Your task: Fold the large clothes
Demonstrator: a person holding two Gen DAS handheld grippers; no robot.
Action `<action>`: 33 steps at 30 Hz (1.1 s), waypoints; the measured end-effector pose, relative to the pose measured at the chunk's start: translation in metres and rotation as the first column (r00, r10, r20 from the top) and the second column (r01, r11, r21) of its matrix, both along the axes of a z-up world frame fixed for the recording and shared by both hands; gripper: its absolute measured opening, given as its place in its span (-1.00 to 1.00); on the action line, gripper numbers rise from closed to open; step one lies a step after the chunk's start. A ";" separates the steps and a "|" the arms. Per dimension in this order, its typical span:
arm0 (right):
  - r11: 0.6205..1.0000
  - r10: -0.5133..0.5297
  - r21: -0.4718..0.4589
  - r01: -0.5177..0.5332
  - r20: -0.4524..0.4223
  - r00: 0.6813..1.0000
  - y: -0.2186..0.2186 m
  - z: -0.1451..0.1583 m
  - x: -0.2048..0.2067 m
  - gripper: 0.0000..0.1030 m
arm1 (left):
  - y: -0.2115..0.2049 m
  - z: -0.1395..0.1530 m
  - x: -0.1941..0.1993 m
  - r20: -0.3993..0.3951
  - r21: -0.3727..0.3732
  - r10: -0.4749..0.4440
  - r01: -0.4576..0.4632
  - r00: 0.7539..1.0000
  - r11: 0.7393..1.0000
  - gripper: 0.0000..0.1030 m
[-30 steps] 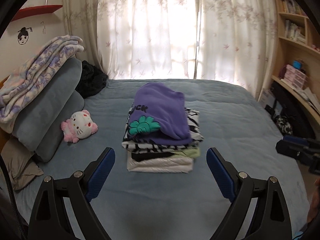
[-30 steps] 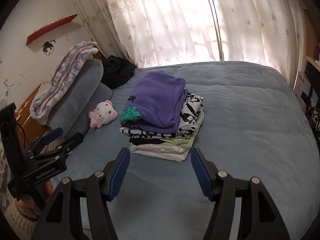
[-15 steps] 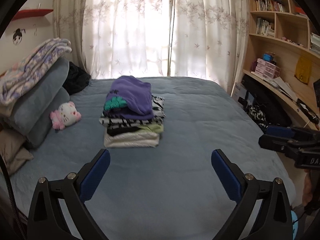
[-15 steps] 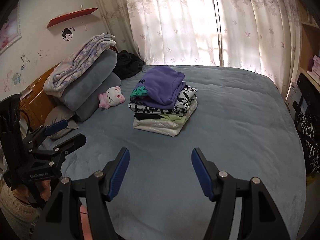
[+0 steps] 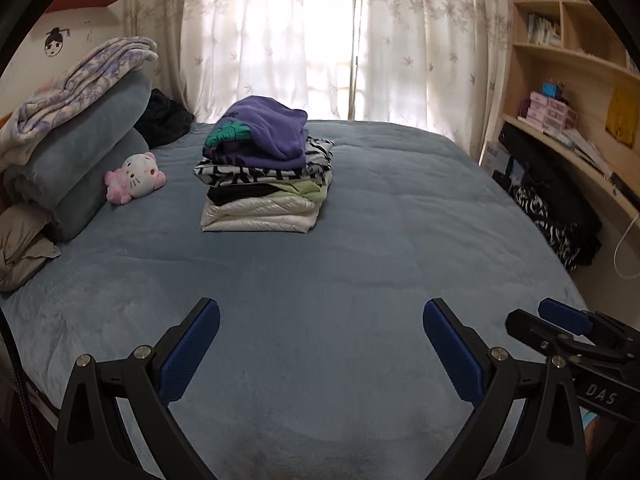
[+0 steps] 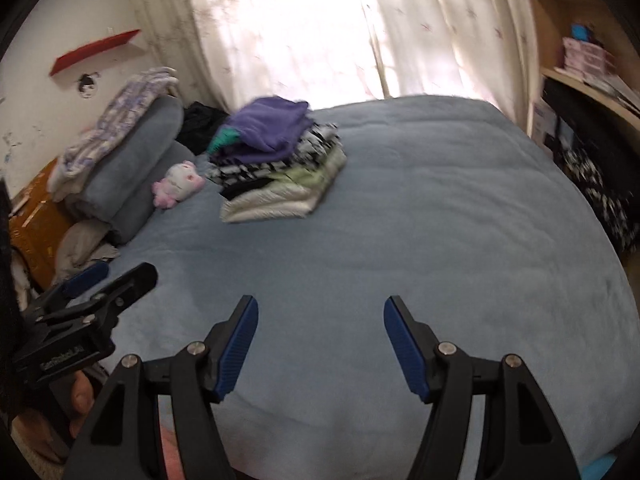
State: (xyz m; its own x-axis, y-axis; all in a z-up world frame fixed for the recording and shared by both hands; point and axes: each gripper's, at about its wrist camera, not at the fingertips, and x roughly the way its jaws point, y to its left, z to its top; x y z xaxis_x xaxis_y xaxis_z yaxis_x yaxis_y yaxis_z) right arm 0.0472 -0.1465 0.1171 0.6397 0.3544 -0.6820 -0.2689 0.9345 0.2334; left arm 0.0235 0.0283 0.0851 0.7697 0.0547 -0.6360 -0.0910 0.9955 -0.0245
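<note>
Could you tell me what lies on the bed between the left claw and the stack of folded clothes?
Nothing: between the left claw and the stack of folded clothes there is only bare blue bedcover, as the left wrist view shows.

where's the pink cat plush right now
In the left wrist view the pink cat plush lies on the bed's left side, against the rolled grey pillows, left of the folded clothes stack.

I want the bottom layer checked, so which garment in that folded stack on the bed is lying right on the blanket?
The shiny white padded garment: it lies directly on the blue blanket, beneath the black, pale green, zebra-print and purple pieces.
</note>
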 end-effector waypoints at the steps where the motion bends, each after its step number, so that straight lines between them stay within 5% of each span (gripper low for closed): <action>1: 1.000 -0.009 -0.001 0.009 -0.004 1.000 0.000 -0.004 -0.001 0.27 | -0.004 -0.003 0.001 -0.002 0.011 -0.005 0.005 1.000 1.000 0.96; 33: 0.998 -0.055 0.021 0.056 -0.030 0.998 0.006 -0.032 -0.018 0.28 | -0.010 -0.035 -0.005 -0.082 -0.033 0.003 -0.005 0.997 0.999 0.95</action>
